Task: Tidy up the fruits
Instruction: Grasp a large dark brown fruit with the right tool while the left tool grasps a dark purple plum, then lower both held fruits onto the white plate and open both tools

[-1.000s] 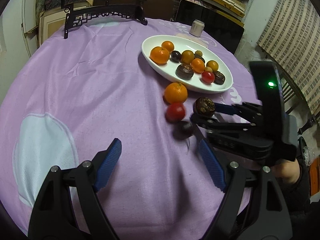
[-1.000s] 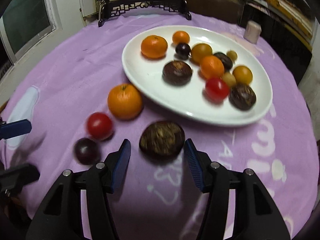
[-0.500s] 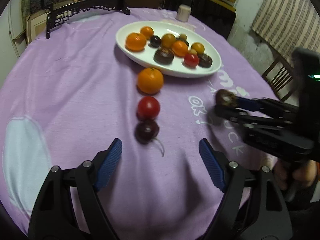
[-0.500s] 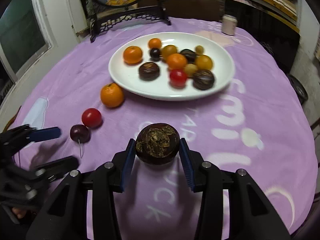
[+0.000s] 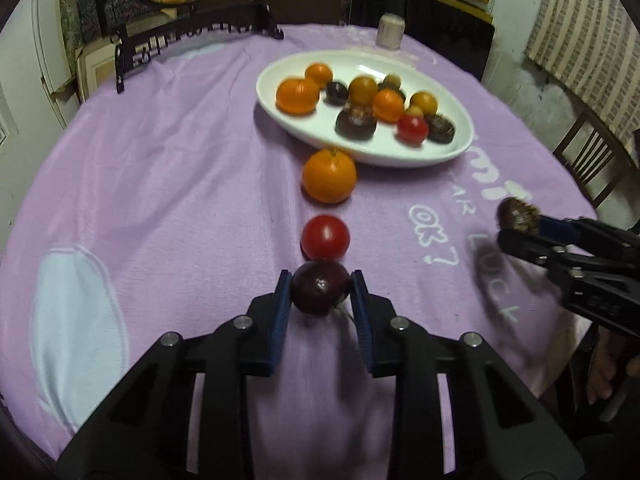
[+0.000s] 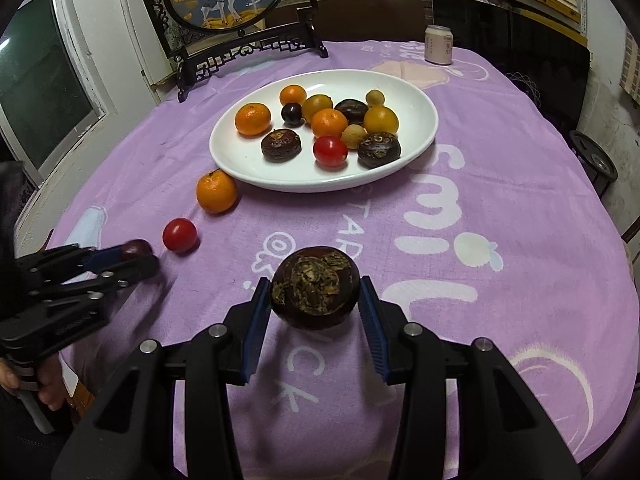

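My left gripper [image 5: 320, 294] is shut on a dark purple cherry [image 5: 319, 293] at the near edge of the purple tablecloth. Just beyond it lie a red tomato [image 5: 325, 237] and an orange [image 5: 329, 175], in a line toward the white oval plate [image 5: 280, 118] holding several fruits. My right gripper [image 6: 314, 300] is shut on a dark brown water chestnut [image 6: 315, 287], held above the cloth in front of the plate [image 6: 420, 98]. The right gripper with its chestnut [image 5: 518, 214] shows at the right of the left wrist view. The left gripper [image 6: 136, 256] shows at the left of the right wrist view.
A small can [image 6: 438, 44] stands behind the plate. A framed round deer picture on a black stand [image 6: 228, 0] is at the table's far edge. A window [image 6: 36, 80] is to the left and a wooden chair [image 5: 588, 156] to the right.
My left gripper moved forward and shut on the dark cherry. My right gripper, holding the water chestnut, pulled back toward the right and lifted away from the plate.
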A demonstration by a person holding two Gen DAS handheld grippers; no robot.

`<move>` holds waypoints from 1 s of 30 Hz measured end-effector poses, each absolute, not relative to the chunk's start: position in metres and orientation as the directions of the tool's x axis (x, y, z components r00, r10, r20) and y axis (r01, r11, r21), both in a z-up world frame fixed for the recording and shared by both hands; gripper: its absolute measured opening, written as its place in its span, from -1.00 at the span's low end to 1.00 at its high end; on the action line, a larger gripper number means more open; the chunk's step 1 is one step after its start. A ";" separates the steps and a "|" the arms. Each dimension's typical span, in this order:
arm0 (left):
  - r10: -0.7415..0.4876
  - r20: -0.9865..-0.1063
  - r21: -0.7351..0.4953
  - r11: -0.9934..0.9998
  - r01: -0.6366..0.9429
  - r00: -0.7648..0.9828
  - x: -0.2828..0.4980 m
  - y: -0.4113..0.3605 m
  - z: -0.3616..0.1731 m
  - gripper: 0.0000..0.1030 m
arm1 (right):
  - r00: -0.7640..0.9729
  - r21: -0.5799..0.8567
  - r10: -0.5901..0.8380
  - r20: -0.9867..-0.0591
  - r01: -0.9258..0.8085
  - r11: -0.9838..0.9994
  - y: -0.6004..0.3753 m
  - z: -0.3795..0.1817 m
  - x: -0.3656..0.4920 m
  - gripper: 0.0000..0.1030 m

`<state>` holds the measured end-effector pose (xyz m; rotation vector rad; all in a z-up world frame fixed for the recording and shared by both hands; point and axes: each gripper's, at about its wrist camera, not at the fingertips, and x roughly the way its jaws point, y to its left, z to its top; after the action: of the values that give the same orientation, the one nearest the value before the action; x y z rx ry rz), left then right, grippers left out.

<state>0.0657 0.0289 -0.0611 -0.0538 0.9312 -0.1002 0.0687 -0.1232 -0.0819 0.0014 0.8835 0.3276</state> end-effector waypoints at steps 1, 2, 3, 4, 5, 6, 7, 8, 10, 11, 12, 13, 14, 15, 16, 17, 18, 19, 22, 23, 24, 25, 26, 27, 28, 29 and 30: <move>-0.114 -0.794 -0.093 0.993 0.067 0.597 0.064 0.029 -0.057 -0.42 | 0.587 0.136 0.282 -0.759 -0.281 0.950 -0.123 -0.082 0.069 -0.14; -0.121 -0.787 -0.096 0.993 0.074 0.605 0.062 0.029 -0.052 -0.42 | 0.587 0.137 0.283 -0.759 -0.281 0.950 -0.123 -0.082 0.070 -0.14; -0.125 -0.782 -0.098 0.992 0.078 0.611 0.062 0.029 -0.048 -0.42 | 0.586 0.137 0.283 -0.759 -0.281 0.950 -0.123 -0.081 0.070 -0.14; -0.132 -0.776 -0.098 0.991 0.088 0.617 0.062 0.028 -0.043 -0.42 | 0.588 0.137 0.283 -0.758 -0.281 0.950 -0.123 -0.081 0.070 -0.14; -0.137 -0.771 -0.097 0.990 0.099 0.621 0.064 0.027 -0.040 -0.42 | 0.590 0.137 0.283 -0.756 -0.281 0.950 -0.123 -0.079 0.071 -0.14; -0.139 -0.767 -0.094 0.990 0.105 0.626 0.067 0.026 -0.036 -0.42 | 0.592 0.137 0.283 -0.754 -0.280 0.950 -0.124 -0.078 0.071 -0.14; -0.137 -0.763 -0.085 0.990 0.112 0.631 0.073 0.025 -0.032 -0.42 | 0.596 0.137 0.282 -0.752 -0.277 0.951 -0.125 -0.076 0.073 -0.14; -0.136 -0.762 -0.081 0.990 0.115 0.633 0.077 0.024 -0.029 -0.42 | 0.599 0.136 0.281 -0.750 -0.275 0.952 -0.125 -0.073 0.076 -0.14; -0.131 -0.756 -0.078 0.991 0.112 0.641 0.092 0.023 -0.022 -0.42 | 0.606 0.137 0.280 -0.744 -0.272 0.952 -0.127 -0.067 0.085 -0.14; -0.117 -0.752 -0.071 0.993 0.098 0.649 0.104 0.023 -0.017 -0.42 | 0.609 0.136 0.280 -0.742 -0.271 0.953 -0.128 -0.064 0.090 -0.14; -0.103 -0.746 -0.063 0.995 0.083 0.658 0.118 0.023 -0.013 -0.42 | 0.615 0.135 0.279 -0.737 -0.272 0.953 -0.128 -0.059 0.098 -0.14; -0.097 -0.744 -0.063 0.995 0.074 0.661 0.134 0.024 -0.009 -0.42 | 0.618 0.134 0.282 -0.734 -0.274 0.952 -0.127 -0.056 0.106 -0.14; -0.100 -0.747 -0.070 0.995 0.072 0.657 0.146 0.023 -0.008 -0.42 | 0.621 0.136 0.286 -0.730 -0.278 0.951 -0.127 -0.052 0.114 -0.14; -0.110 -0.752 -0.086 0.994 0.069 0.650 0.164 0.023 -0.005 -0.42 | 0.623 0.140 0.290 -0.726 -0.280 0.950 -0.125 -0.048 0.124 -0.14; -0.117 -0.756 -0.097 0.993 0.066 0.644 0.182 0.021 -0.004 -0.42 | 0.626 0.141 0.293 -0.723 -0.281 0.949 -0.123 -0.044 0.137 -0.14; -0.113 -0.758 -0.099 0.993 0.059 0.642 0.196 0.019 -0.004 -0.42 | 0.629 0.134 0.290 -0.722 -0.283 0.950 -0.120 -0.041 0.150 -0.14; -0.107 -0.762 -0.099 0.994 0.049 0.639 0.212 0.017 -0.004 -0.41 | 0.632 0.126 0.284 -0.721 -0.284 0.951 -0.118 -0.040 0.159 -0.14; -0.105 -0.765 -0.101 0.994 0.042 0.635 0.222 0.016 -0.005 -0.41 | 0.638 0.109 0.269 -0.721 -0.280 0.954 -0.115 -0.039 0.173 -0.14; -0.103 -0.789 -0.123 0.992 0.009 0.605 0.261 0.014 -0.017 -0.41 | 0.629 0.093 0.241 -0.739 -0.260 0.961 -0.111 -0.048 0.206 -0.14; -0.107 -0.796 -0.131 0.991 0.003 0.595 0.267 0.014 -0.021 -0.41 | 0.618 0.101 0.244 -0.747 -0.257 0.961 -0.110 -0.052 0.214 -0.14; -0.118 -0.803 -0.145 0.989 0.000 0.584 0.272 0.015 -0.027 -0.41 | 0.611 0.106 0.248 -0.752 -0.259 0.960 -0.110 -0.055 0.219 -0.14; -0.125 -0.808 -0.152 0.988 0.002 0.576 0.276 0.016 -0.032 -0.41 | 0.604 0.110 0.252 -0.756 -0.262 0.959 -0.109 -0.058 0.224 -0.14; -0.127 -0.810 -0.152 0.988 0.005 0.572 0.277 0.017 -0.035 -0.41 | 0.602 0.110 0.253 -0.758 -0.264 0.958 -0.109 -0.060 0.226 -0.14; -0.129 -0.812 -0.151 0.988 0.009 0.569 0.278 0.017 -0.037 -0.41 | 0.600 0.109 0.253 -0.759 -0.266 0.958 -0.108 -0.061 0.228 -0.14; -0.133 -0.813 -0.153 0.988 0.012 0.567 0.280 0.017 -0.039 -0.41 | 0.599 0.107 0.252 -0.760 -0.267 0.958 -0.107 -0.063 0.231 -0.14; -0.142 -0.813 -0.160 0.987 0.017 0.565 0.281 0.018 -0.040 -0.41 | 0.599 0.107 0.251 -0.761 -0.266 0.958 -0.107 -0.063 0.233 -0.14; -0.150 -0.812 -0.166 0.986 0.024 0.565 0.282 0.017 -0.040 -0.41 | 0.600 0.105 0.250 -0.760 -0.265 0.958 -0.106 -0.064 0.234 -0.14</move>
<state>0.2818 0.0173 -0.0404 -0.1416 0.9664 -0.1024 0.2342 -0.1059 -0.0642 -0.0193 0.8781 0.2986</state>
